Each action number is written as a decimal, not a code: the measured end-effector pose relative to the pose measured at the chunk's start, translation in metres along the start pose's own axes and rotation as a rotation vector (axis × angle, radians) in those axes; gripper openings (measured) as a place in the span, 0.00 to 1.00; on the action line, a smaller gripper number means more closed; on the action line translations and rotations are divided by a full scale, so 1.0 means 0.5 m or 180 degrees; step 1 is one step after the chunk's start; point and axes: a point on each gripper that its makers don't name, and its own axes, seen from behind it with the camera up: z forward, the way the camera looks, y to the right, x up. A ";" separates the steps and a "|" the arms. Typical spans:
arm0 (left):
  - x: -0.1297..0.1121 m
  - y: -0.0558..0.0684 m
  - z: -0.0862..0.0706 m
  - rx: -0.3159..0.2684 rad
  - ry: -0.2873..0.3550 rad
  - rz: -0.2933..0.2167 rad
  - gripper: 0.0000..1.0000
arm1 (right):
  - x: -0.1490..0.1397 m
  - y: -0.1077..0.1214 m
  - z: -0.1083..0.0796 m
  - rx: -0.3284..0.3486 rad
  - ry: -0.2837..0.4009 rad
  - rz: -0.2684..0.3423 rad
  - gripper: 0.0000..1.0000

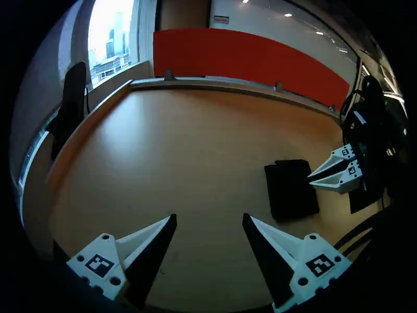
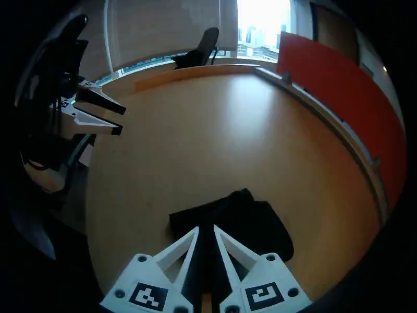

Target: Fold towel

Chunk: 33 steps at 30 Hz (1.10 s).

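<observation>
The black towel (image 2: 255, 224) lay bunched small on the wooden table (image 1: 198, 135). To fold it cleanly, best catch every layer at the near edge and lift low. The right gripper (image 2: 206, 228) sat there, jaws nearly together; cloth pinched or not, I couldn't tell. The left gripper (image 1: 208, 216) hovered wide, empty.

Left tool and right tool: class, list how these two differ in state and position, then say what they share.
1. The white, black-padded left tool stands wide open; the matching right tool is nearly closed.
2. The left tool hovers over bare wooden table; the right tool's tips sit at the edge of the folded black towel, and whether it pinches the cloth is unclear.
Shared: white fingers with square black-and-white markers.
</observation>
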 end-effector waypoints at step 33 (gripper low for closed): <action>-0.010 -0.009 -0.003 0.0014 -0.0009 -0.0012 0.94 | -0.023 -0.023 -0.001 0.0013 -0.0055 0.0081 0.74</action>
